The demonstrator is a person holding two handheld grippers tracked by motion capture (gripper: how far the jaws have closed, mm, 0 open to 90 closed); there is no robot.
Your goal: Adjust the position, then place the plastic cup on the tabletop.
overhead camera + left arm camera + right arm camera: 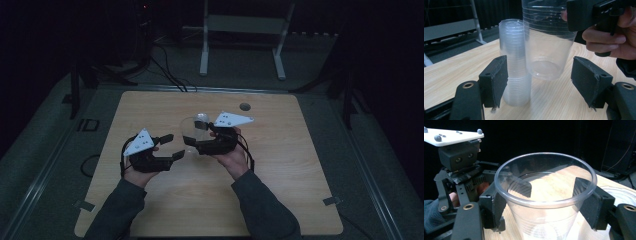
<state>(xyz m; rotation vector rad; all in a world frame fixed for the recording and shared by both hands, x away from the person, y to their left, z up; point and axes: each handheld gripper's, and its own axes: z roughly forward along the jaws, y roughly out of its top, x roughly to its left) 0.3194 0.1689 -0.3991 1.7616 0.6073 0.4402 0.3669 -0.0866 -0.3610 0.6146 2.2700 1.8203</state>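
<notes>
**A clear cup between two black jaws**

A see-through plastic cup stands upright, its round rim at the top. The right gripper has one black jaw pressed on each side of the cup. On the left is the left gripper, with a white plate on top. The wooden table shows behind the cup.

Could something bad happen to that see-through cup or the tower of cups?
Maybe. The right gripper squeezes the thin clear cup near its rim, so it might buckle or slip out. The cup hangs above the table right beside the tall cup stack; a bump could topple that stack. The left gripper is open close by and could knock it too.
</notes>
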